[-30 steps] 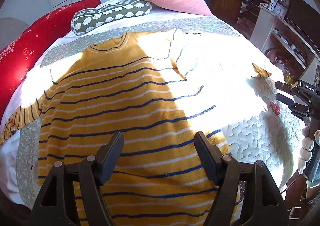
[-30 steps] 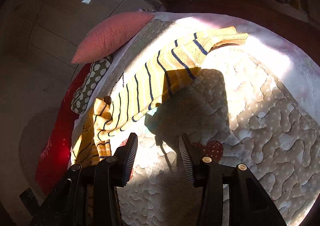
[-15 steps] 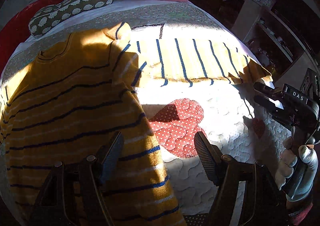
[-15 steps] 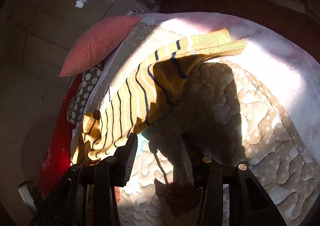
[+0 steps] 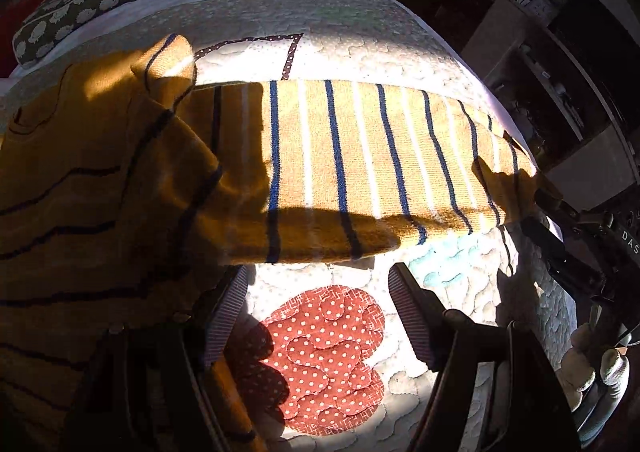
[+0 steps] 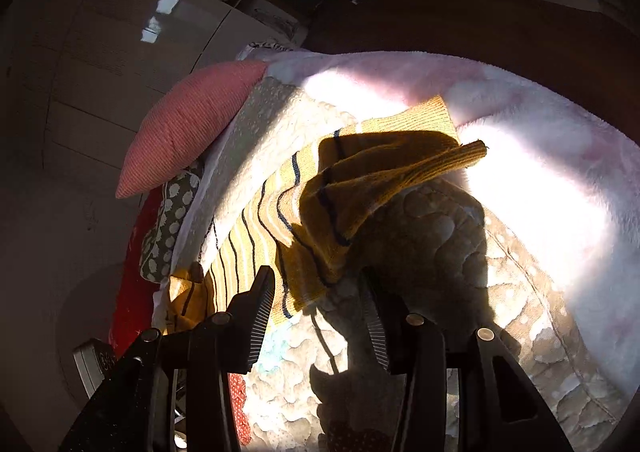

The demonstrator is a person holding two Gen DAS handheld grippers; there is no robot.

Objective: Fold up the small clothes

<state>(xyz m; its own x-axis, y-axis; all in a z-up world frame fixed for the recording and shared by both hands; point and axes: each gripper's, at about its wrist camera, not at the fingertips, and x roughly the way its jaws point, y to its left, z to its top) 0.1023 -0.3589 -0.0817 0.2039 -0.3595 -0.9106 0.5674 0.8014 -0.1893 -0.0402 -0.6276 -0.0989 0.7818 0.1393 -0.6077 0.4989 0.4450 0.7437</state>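
Note:
A yellow sweater with navy and white stripes [image 5: 100, 212] lies on a quilted bed. Its sleeve [image 5: 360, 164] stretches to the right across the quilt. My left gripper [image 5: 318, 316] is open, just in front of the sleeve's near edge, above a red dotted patch [image 5: 328, 360]. My right gripper [image 6: 320, 312] is open near the sleeve's cuff end [image 6: 400, 172], whose fabric is rumpled and partly lifted. The right gripper also shows at the right edge of the left wrist view [image 5: 568, 244], with its fingers at the cuff.
A pink pillow [image 6: 188, 128], a hedgehog-print cushion [image 5: 100, 0] and a red cushion [image 6: 132, 292] lie at the head of the bed. A white fluffy blanket [image 6: 540, 172] covers the bed's right edge. Shelves and furniture [image 5: 560, 52] stand beyond the right side.
Both grippers have moved closer to the sleeve. The left one swung right from the sweater's body to the sleeve. The cuff end now looks bunched and raised.

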